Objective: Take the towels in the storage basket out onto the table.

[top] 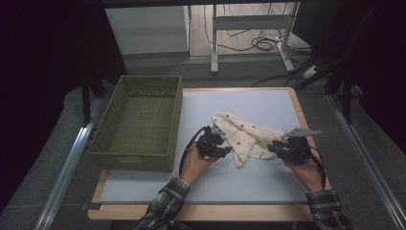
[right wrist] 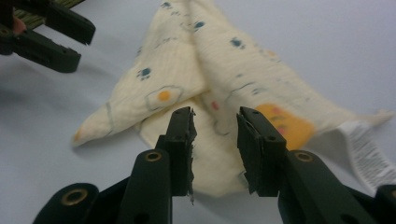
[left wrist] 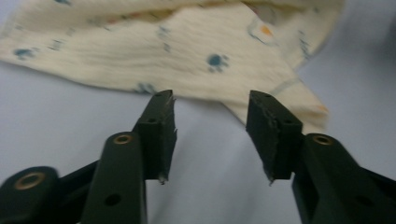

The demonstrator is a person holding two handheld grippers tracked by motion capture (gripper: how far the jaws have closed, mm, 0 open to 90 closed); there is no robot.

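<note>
Here, the left gripper (left wrist: 211, 105) and right gripper (right wrist: 215, 122) hover with fingers (right wrist: 182, 135) parted and empty at the near edges of a cream printed cloth (top: 244, 135) crumpled mid-bench (top: 268, 103); a green basket (top: 139, 122) stands beyond, left.

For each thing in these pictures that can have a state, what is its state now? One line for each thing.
Cloth: lying crumpled and partly folded on the white mat, not held by anything.
Care label: sticking out flat at one edge of the cloth.
Basket: upright, open top, nothing inside.
Left hand-held gripper: jaws apart, just short of the cloth's edge, gripping nothing.
Right hand-held gripper: jaws apart above the cloth, not clamped on it.
</note>
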